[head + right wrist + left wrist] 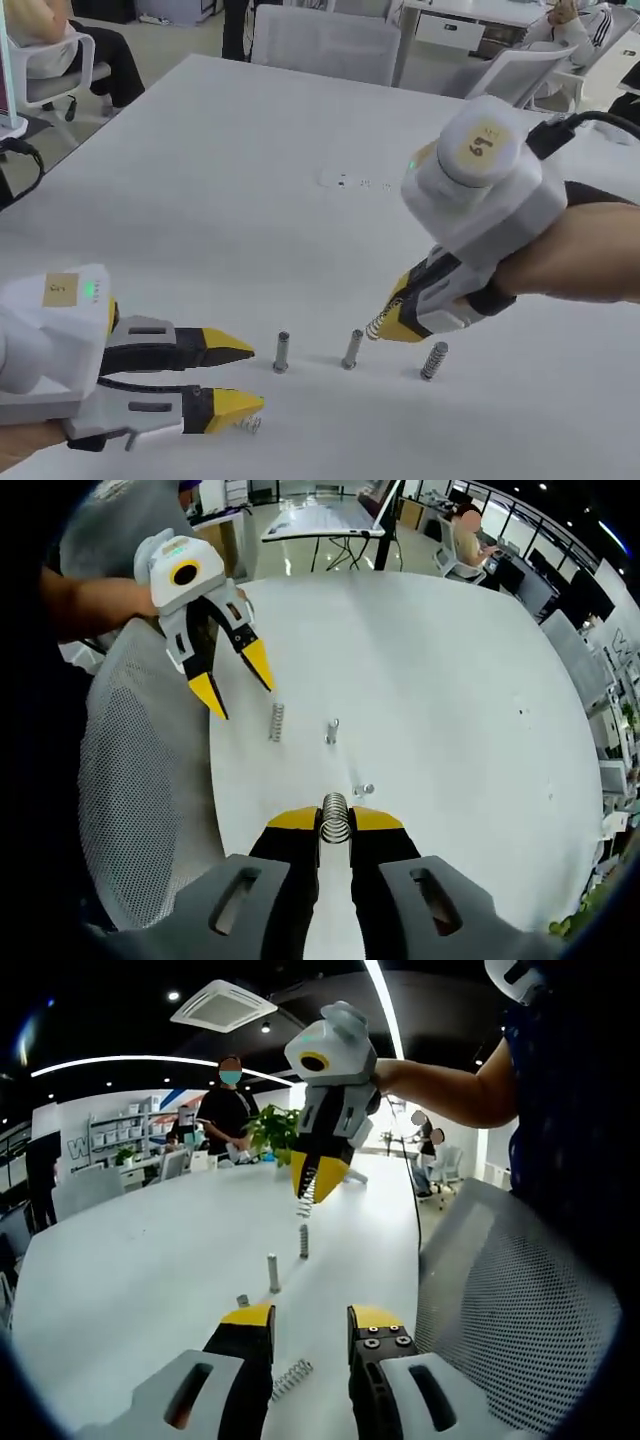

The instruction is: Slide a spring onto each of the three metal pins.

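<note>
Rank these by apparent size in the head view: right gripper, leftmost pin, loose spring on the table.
1. right gripper, by far.
2. leftmost pin.
3. loose spring, though the left gripper partly hides it, so this last place is unsure.

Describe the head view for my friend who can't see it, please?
The right claw pinches a spring close to the middle pin of three on a white table. The right-hand pin already wears one, the left pin is bare, and the open left claw sits at the lower left by a loose spring.
</note>
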`<state>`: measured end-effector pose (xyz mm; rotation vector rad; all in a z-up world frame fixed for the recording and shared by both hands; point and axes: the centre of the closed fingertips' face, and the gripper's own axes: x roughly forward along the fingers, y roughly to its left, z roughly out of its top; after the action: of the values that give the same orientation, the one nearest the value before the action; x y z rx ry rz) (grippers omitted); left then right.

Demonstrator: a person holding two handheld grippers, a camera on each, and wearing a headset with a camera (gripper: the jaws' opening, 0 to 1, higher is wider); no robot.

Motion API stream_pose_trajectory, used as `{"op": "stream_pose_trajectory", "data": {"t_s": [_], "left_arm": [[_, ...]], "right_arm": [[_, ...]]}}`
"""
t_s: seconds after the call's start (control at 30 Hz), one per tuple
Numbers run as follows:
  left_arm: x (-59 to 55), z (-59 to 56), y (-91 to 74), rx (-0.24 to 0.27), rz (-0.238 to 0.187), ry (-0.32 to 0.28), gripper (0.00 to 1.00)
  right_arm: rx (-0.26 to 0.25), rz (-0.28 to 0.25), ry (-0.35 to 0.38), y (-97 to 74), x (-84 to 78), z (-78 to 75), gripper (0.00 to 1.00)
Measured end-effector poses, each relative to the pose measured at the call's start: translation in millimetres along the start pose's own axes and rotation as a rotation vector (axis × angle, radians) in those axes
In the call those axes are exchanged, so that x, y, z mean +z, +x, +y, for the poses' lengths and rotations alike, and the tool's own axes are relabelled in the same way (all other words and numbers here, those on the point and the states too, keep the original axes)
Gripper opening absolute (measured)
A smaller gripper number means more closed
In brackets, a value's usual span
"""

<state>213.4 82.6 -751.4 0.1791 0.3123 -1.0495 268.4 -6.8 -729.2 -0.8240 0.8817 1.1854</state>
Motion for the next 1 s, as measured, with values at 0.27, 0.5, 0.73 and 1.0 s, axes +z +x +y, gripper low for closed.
{"op": "stream_pose_trajectory", "data": {"t_s": [0.27,0.5,0.73,1.0], "left_arm": [[-17.9,4.8,-2.5,0.044,0.033,-0.008,0.39],[-27.1,11.8,-4.5,0.084,0.041,-0.025,0.55],[-31.9,14.0,-6.1,0.102,0.051,-0.023,0.64],[-31.9,17.9,-8.3,0.126,0.041,-0.038,0.74]], "right_arm": [[-0.012,0.009,0.004,5.5,-0.3,-8.6,0.08],[-0.019,0.019,0.001,8.1,-1.4,-14.5,0.08],[-0.012,0.037,-0.001,13.4,-2.2,-18.2,0.08],[0.006,0.071,-0.008,22.6,-5.0,-22.0,0.08]]}}
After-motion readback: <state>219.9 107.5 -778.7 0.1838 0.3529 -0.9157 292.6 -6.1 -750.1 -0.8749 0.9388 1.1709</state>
